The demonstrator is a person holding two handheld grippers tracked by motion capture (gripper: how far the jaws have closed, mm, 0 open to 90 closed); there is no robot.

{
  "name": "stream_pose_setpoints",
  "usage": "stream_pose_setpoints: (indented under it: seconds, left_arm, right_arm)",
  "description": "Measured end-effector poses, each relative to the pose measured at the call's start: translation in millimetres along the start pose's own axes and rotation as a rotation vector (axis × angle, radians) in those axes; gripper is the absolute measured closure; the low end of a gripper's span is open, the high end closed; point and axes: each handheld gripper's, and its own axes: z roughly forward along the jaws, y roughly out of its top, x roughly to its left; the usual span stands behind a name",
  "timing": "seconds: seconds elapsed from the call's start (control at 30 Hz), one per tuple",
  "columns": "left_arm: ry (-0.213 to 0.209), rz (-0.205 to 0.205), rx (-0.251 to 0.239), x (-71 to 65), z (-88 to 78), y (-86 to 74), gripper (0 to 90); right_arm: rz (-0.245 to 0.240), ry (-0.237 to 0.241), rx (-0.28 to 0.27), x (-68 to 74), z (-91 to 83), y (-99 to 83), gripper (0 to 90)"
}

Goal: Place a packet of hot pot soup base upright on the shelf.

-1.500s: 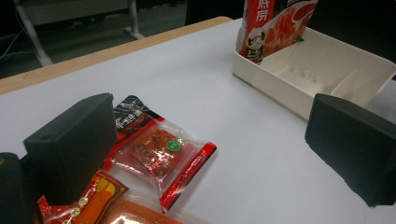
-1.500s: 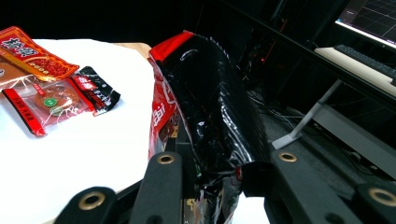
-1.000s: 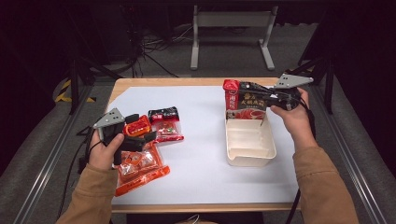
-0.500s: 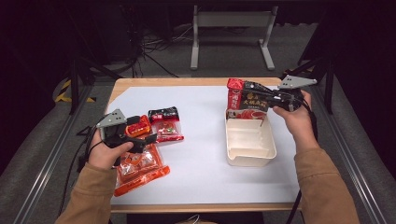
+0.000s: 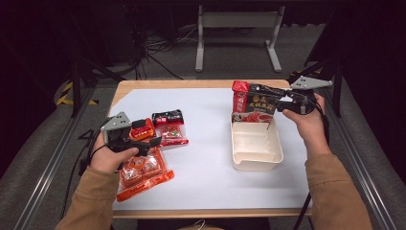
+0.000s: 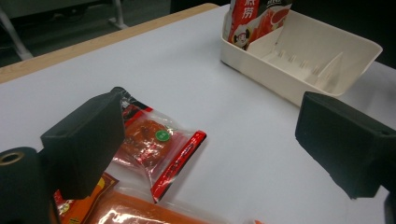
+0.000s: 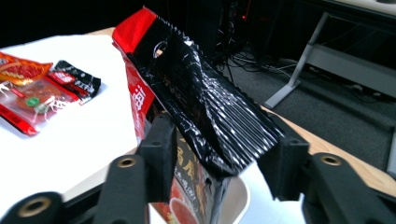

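A tall red-and-black packet [image 5: 253,100] [image 7: 201,107] stands upright with its lower end in the far end of a cream tray [image 5: 256,158] [image 6: 327,79]. My right gripper [image 5: 275,104] [image 7: 219,158] is level with the packet's top. Its jaws have just been opening and now stand open on either side of the packet. My left gripper [image 5: 151,141] [image 6: 210,140] rests low over the snack packets at the left. Its jaws have just been closing a little, still stand wide open, and have nothing between them.
A clear packet with a black top [image 5: 170,127] [image 6: 154,144] [image 7: 32,102], a small orange packet [image 5: 142,128] and a large orange packet [image 5: 141,172] lie around my left hand. White paper [image 5: 210,143] covers the wooden table. A metal stand's feet [image 5: 234,33] are on the floor beyond.
The right hand and the red-and-black packet have shifted slightly to the right over the tray's far end. The left hand has stayed put.
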Motion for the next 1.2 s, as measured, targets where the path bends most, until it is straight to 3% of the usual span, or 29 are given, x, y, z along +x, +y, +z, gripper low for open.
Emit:
stream_pose_setpoints:
  seconds: [0.17, 0.2, 0.23, 0.47, 0.5, 0.63, 0.67, 0.87, 1.2]
  left_arm:
    - [0.009, 0.023, 0.004, 3.4, -2.6, 4.3, 15.4]
    - [0.006, 0.004, 0.006, 3.0, -2.7, 4.3, 16.9]
    - [0.004, 0.018, 0.005, 5.5, -3.8, 5.5, 17.3]
    - [-0.007, 0.011, 0.012, 10.2, -10.0, 7.3, 21.8]
    - [-0.011, 0.012, 0.016, 10.6, -10.8, 7.2, 27.6]
    - [-0.011, 0.032, 0.025, 13.8, -14.3, 7.8, 27.4]
    - [-0.013, 0.019, 0.028, 13.9, -15.3, 7.7, 27.5]
    - [-0.014, 0.03, 0.02, 18.8, -16.5, 6.7, 27.7]
    - [0.007, 0.004, 0.064, 23.3, -23.0, 3.7, 19.4]
  right_arm:
    - [0.032, -0.005, -0.011, 3.6, -15.4, 1.0, 43.9]
    - [0.063, -0.008, -0.012, 4.9, -22.4, 1.7, 44.0]
    - [0.081, -0.013, -0.012, 6.1, -26.6, 2.3, 44.1]
    - [0.086, -0.05, -0.018, 12.4, -50.3, 1.2, 44.3]
    - [0.09, -0.055, -0.025, 14.2, -55.7, -0.6, 44.2]
    - [0.088, -0.061, -0.027, 18.2, -65.0, -5.3, 43.9]
    - [0.085, -0.06, -0.023, 19.4, -66.8, -6.5, 43.6]
    - [0.071, -0.069, -0.018, 26.0, -76.5, -12.2, 42.9]
    - [0.095, -0.058, 0.01, 35.8, -86.1, -36.2, 41.7]
